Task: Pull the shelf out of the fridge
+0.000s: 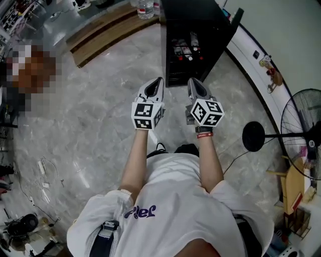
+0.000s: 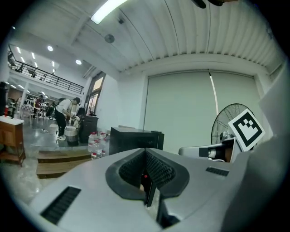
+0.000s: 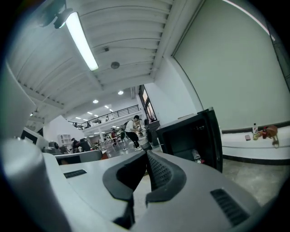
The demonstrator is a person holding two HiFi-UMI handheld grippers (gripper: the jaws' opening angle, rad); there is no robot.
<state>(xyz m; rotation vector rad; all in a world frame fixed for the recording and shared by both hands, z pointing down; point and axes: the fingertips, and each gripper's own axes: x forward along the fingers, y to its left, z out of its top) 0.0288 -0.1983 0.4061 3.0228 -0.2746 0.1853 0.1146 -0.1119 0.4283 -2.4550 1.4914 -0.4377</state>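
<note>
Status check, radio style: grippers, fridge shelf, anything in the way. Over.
Left gripper shut, empty. Right gripper shut, empty. Fridge ahead, door open, shelf not yet pulled, bottles inside. Nothing in the way.

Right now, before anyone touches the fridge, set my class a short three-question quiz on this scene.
1. True or false: the fridge stands open.
2. The right tool has its jaws: A) wide apart; B) together, empty; C) closed on a shelf.
3. Name the thing that stands on the floor at the person's right.

Key: 1 true; 2 B; 3 fan.
</note>
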